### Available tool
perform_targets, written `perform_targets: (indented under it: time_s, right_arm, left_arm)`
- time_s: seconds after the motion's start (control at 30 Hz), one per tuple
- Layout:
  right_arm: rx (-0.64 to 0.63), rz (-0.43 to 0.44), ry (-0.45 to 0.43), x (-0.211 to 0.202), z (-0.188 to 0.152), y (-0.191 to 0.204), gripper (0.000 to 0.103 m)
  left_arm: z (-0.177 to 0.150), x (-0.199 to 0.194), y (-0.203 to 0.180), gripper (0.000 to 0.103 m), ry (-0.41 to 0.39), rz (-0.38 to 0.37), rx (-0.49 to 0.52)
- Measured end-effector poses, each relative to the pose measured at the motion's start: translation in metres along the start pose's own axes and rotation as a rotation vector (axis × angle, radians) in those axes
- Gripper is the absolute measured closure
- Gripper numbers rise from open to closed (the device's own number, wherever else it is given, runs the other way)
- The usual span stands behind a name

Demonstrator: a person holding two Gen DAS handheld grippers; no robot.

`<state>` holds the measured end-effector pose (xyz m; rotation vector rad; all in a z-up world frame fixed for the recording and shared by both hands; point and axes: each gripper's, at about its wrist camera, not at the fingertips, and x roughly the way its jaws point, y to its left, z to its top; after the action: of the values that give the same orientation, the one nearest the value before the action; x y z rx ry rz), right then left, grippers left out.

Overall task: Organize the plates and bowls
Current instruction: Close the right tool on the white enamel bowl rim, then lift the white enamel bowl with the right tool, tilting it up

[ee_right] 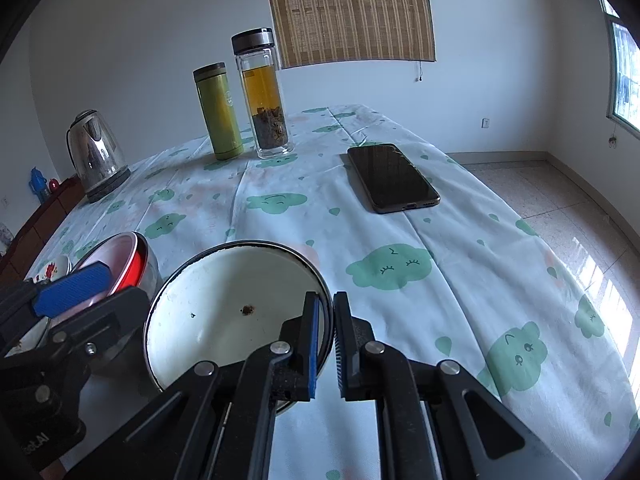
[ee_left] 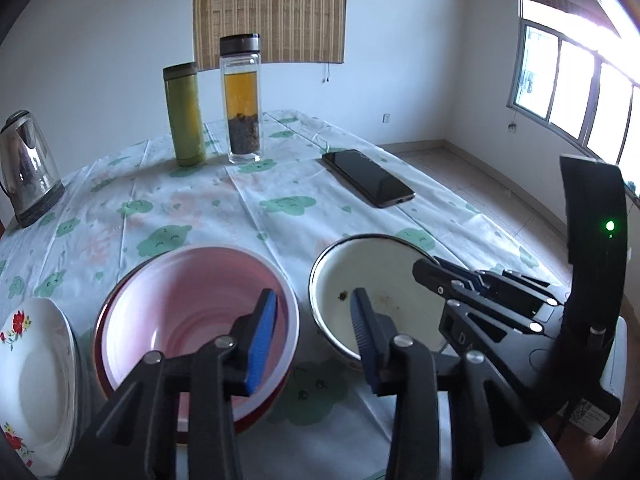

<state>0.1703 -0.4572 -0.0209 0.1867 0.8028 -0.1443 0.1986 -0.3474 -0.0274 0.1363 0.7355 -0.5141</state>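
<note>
A pink bowl with a red outside sits near the table's front edge, and a white enamel bowl with a dark rim stands just to its right. My left gripper is open astride the pink bowl's right rim. Its left pad is inside that bowl and clear of the wall. My right gripper is shut on the right rim of the white enamel bowl; from the left wrist it shows at that rim. A white flowered plate lies at the far left.
On the clouded tablecloth stand a steel kettle at the back left, a green flask and a glass tea bottle at the back. A black phone lies to the right. The table drops off to tiled floor on the right.
</note>
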Motion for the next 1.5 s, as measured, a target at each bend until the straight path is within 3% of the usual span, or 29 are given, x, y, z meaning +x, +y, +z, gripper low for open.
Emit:
perform_targets:
  time_s: [0.27,0.43,0.7,0.97,1.17,1.27,1.5]
  right_arm:
    - [0.017,-0.007,-0.014,-0.004,0.000,-0.005,0.095]
    - [0.025,-0.002,-0.015,-0.005,-0.001,-0.006,0.095]
    - [0.028,0.002,-0.016,-0.006,-0.001,-0.007,0.095]
    - [0.030,0.013,-0.034,-0.011,-0.002,-0.008,0.095]
    - [0.062,0.011,-0.030,-0.013,-0.003,-0.018,0.096]
    - [0.070,0.010,-0.029,-0.013,-0.003,-0.021,0.096]
    - [0.069,0.006,-0.030,-0.014,-0.003,-0.023,0.095]
  left_arm:
    - [0.004,-0.002,-0.010,0.066,-0.012,0.015,0.023]
    - [0.006,-0.008,-0.017,0.066,-0.045,0.065,0.063]
    - [0.003,0.011,0.004,0.062,0.020,0.105,0.027]
    - [0.007,-0.021,-0.006,0.062,-0.094,0.062,0.018]
    - [0.003,-0.011,-0.028,0.064,-0.027,0.019,0.074]
    - [-0.001,-0.002,-0.032,0.073,0.016,0.004,0.085]
    - [-0.006,0.011,-0.034,0.073,0.062,0.005,0.076]
